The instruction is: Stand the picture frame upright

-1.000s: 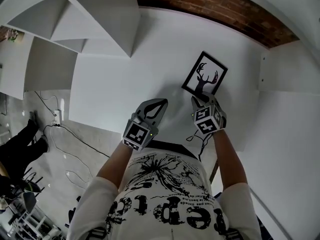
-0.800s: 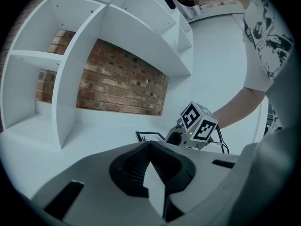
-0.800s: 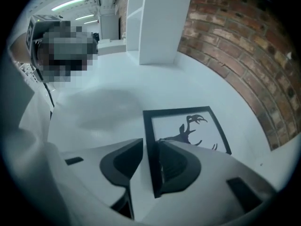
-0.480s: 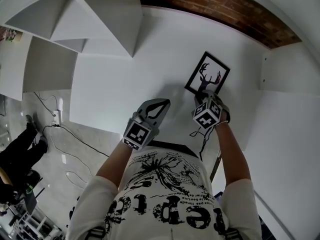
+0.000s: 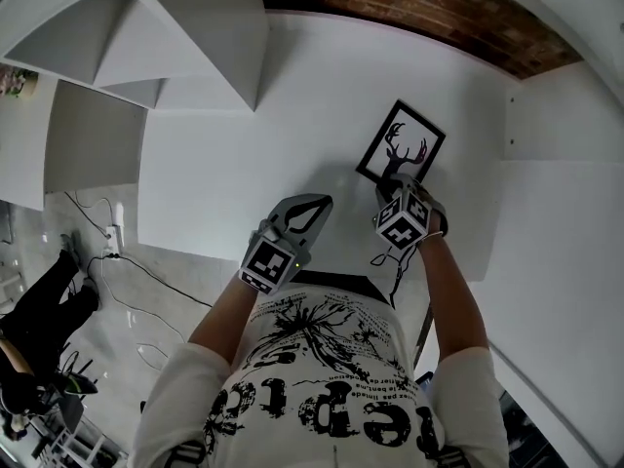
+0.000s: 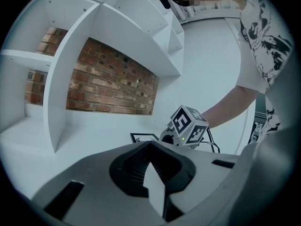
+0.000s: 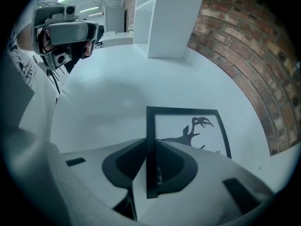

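Observation:
The picture frame (image 5: pixel 402 144), black-edged with a deer silhouette, lies flat on the white table (image 5: pixel 253 154). My right gripper (image 5: pixel 388 191) is at its near edge. In the right gripper view the frame (image 7: pixel 188 126) has its left black bar running between the jaws of the right gripper (image 7: pixel 151 161), which are closing and pinch the bar. My left gripper (image 5: pixel 310 203) rests to the left of the frame, shut and empty. Its own view shows the shut left gripper (image 6: pixel 151 161), the frame (image 6: pixel 143 137) beyond it, and the right gripper's marker cube (image 6: pixel 188 125).
White shelf dividers (image 5: pixel 185 37) stand at the table's far left, against a brick wall (image 5: pixel 409 13). A white side panel (image 5: pixel 556 115) closes the right. The table's near edge (image 5: pixel 195 247) drops to a floor with cables (image 5: pixel 127 271).
My right gripper has crept forward onto the frame's near edge and its jaws have narrowed onto the black bar. The left gripper has stayed put.

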`<action>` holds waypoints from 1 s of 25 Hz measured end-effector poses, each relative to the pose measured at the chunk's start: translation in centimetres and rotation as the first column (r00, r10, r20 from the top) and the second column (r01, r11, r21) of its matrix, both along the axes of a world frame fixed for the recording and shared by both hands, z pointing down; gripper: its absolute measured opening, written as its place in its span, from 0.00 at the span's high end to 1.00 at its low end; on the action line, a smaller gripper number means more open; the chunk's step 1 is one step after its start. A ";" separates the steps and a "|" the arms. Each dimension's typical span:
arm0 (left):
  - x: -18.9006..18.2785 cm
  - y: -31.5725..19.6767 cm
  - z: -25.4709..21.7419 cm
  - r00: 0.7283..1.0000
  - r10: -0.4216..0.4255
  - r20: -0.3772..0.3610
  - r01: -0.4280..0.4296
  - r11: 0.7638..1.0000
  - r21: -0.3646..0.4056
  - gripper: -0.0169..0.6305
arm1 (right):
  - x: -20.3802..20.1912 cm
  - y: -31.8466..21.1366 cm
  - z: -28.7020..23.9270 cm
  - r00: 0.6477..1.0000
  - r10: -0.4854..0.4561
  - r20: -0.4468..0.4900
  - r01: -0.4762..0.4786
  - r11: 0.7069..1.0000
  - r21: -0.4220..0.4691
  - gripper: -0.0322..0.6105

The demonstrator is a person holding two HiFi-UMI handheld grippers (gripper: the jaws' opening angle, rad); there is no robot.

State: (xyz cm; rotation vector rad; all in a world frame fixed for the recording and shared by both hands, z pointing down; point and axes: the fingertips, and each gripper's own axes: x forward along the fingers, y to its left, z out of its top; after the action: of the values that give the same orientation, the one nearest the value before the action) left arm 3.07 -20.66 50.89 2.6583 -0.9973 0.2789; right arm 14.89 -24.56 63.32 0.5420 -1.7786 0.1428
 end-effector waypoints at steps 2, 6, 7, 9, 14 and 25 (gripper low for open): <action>-0.1 0.3 -0.1 1.000 0.007 0.000 -0.007 1.000 0.002 0.95 | -0.2 0.8 0.1 1.000 0.010 0.007 -0.010 1.000 -0.002 0.83; -0.2 1.0 -0.8 1.000 0.027 -0.005 -0.027 0.999 0.022 0.95 | -0.6 2.1 0.0 0.998 0.048 0.033 -0.048 0.999 -0.009 0.83; -0.4 1.3 -1.0 1.000 0.030 -0.005 -0.029 0.999 0.025 0.95 | -0.8 2.4 -0.1 0.998 0.051 0.032 -0.050 0.999 -0.009 0.83; -0.5 1.9 -1.1 0.999 0.033 -0.008 -0.033 0.999 0.026 0.95 | -1.0 3.1 0.0 0.998 0.052 0.029 -0.052 0.999 -0.006 0.83; -0.8 3.2 -1.2 0.999 0.040 -0.002 -0.040 0.999 0.028 0.95 | -1.3 4.5 -0.1 0.998 0.059 0.028 -0.059 0.998 -0.002 0.83; -0.8 8.3 -1.3 1.000 -0.019 0.023 0.018 0.999 0.031 0.95 | -1.8 10.6 -0.5 0.997 0.036 0.074 -0.034 0.999 -0.030 0.83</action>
State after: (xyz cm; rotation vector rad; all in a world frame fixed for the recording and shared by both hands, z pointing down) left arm 2.29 -12.38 49.60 2.6782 -1.0406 0.2939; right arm 13.10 -13.93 62.87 0.5538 -1.8376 0.2150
